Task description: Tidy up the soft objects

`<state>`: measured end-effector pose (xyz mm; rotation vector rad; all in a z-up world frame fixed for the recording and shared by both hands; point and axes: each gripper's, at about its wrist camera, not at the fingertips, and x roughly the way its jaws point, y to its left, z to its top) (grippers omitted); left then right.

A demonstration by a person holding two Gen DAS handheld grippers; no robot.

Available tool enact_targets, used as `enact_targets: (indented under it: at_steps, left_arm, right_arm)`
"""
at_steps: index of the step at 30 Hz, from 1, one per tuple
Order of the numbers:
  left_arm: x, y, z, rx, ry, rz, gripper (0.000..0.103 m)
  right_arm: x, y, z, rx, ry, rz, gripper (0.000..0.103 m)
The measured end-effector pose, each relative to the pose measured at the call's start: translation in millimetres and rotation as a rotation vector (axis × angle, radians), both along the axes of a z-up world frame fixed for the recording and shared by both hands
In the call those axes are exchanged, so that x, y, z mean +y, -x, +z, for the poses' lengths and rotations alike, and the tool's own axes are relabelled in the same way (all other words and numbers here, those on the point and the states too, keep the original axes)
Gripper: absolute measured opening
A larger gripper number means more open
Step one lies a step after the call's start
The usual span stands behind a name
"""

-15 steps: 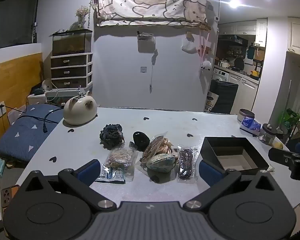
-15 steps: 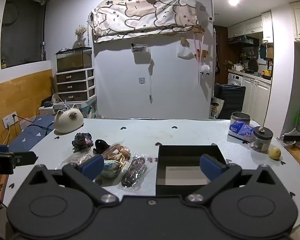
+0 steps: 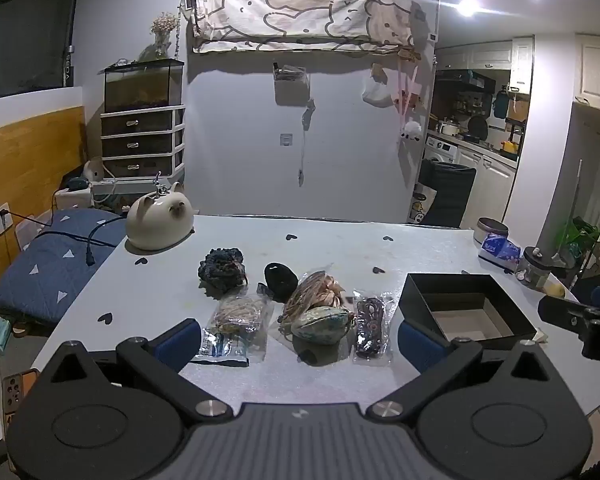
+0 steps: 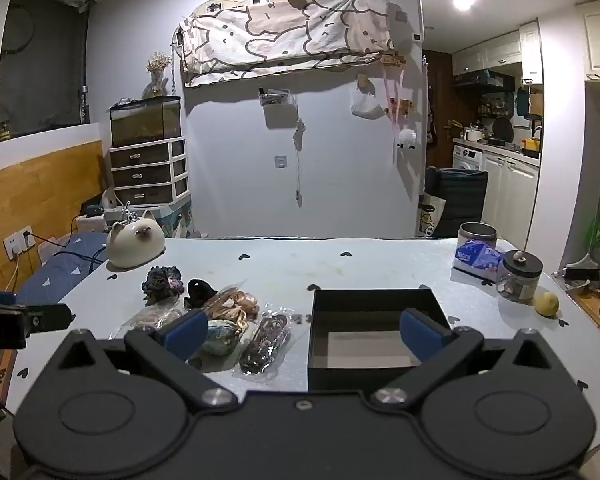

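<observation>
Two grippers, both spread wide and holding nothing, raised above the near edge of the pale grey counter (image 3: 420, 248). Ahead of the left gripper (image 3: 298, 340): clear plastic bag of tan bands (image 3: 238, 320), teal fabric pouch (image 3: 320, 320), clear bag of dark hair ties (image 3: 370, 326), with dark knitted scrunchie (image 3: 222, 268) and black fabric piece (image 3: 280, 276) farther out. Directly ahead of the right gripper (image 4: 300, 330): open black square box (image 4: 374, 320), just right of the bags.
</observation>
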<state>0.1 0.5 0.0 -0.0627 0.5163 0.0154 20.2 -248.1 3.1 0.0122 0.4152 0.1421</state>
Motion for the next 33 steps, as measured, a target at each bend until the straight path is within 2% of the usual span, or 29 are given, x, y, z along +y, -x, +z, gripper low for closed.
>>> enact_targets:
  at_steps: [33]
  left_arm:
    - [-0.5, -0.1, 0.1, -0.002, 0.002, -0.002, 0.103]
  right_arm:
    - [8.0, 1.5, -1.4, 0.008, -0.002, 0.002, 0.103]
